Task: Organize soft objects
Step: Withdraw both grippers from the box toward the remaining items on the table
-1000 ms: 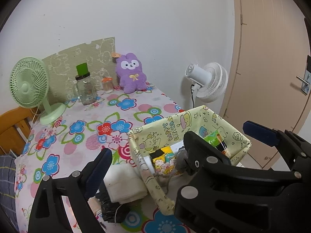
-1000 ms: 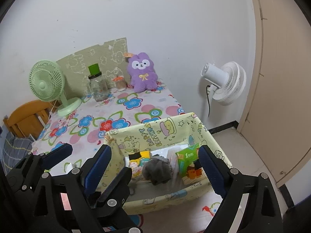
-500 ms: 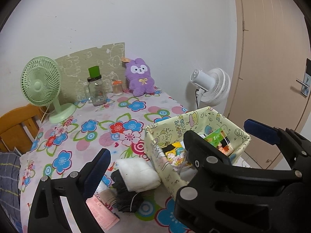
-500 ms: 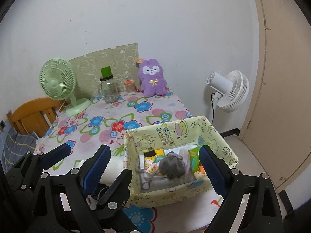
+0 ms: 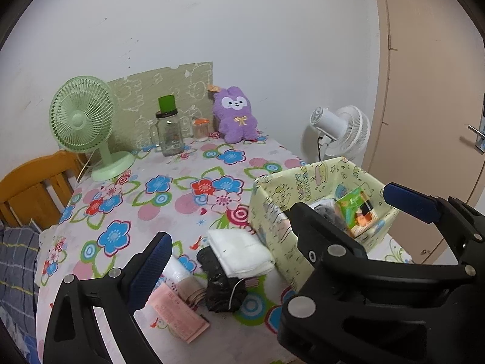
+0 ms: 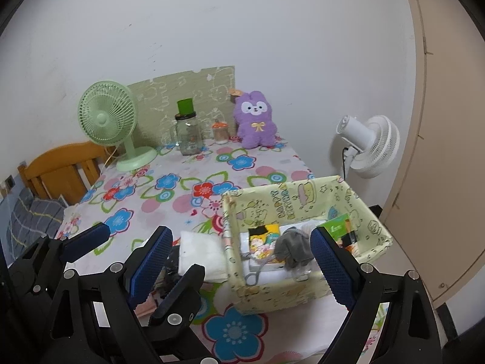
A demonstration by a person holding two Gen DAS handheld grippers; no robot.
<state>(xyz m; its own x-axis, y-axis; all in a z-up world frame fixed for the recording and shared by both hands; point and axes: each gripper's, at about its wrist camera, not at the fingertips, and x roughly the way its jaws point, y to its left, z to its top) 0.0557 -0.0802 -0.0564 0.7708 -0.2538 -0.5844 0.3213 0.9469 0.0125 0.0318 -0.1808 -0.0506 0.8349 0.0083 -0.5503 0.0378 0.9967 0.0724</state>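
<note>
Left gripper (image 5: 272, 221) spread wide, empty, above floral tablecloth (image 5: 169, 194) | right gripper (image 6: 239, 257) spread wide, empty, over pale yellow cartoon-print fabric box (image 6: 303, 197) | grey soft cloth (image 6: 292, 244) inside box | folded white towel (image 5: 239, 251) just left of box, lying on black fabric bundle (image 5: 221, 285)

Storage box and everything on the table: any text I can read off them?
"HAPPY BIRTHDAY": printed on the inner wall of the yellow storage box, letters distorted.
Green packet in the box: print too small.
Pink paper slip: print blurred.
Glass jar: no legible label.
</note>
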